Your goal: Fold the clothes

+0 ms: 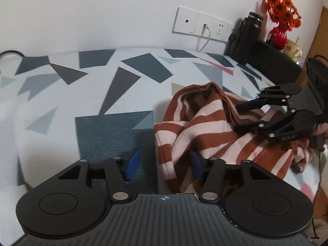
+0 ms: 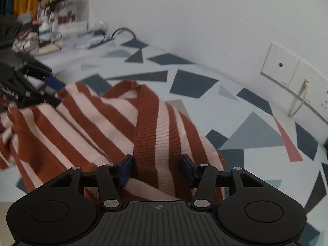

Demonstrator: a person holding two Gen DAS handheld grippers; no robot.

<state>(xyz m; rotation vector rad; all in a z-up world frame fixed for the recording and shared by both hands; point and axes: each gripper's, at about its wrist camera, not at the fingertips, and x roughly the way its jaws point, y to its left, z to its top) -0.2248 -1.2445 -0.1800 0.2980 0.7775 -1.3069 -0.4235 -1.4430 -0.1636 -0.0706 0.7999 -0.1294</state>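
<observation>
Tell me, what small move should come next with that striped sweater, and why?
Probably close the right hand-held gripper on the ribbed hem band between its pads. The striped sweater lies bunched on the patterned tablecloth, and both grippers stand open: the left hand-held gripper has only an edge of cloth between its pads. Nothing is gripped, so spreading cannot start.

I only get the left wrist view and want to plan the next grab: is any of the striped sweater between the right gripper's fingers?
Observer: Yes. The right wrist view shows a ribbed brown and pink band of the striped sweater running between the pads of the right gripper, which stand apart and are not pinching it.
Operator: Anything beyond the sweater over there?
Observer: Bare tablecloth, then a clutter of bottles and boxes at the table's far end.
</observation>
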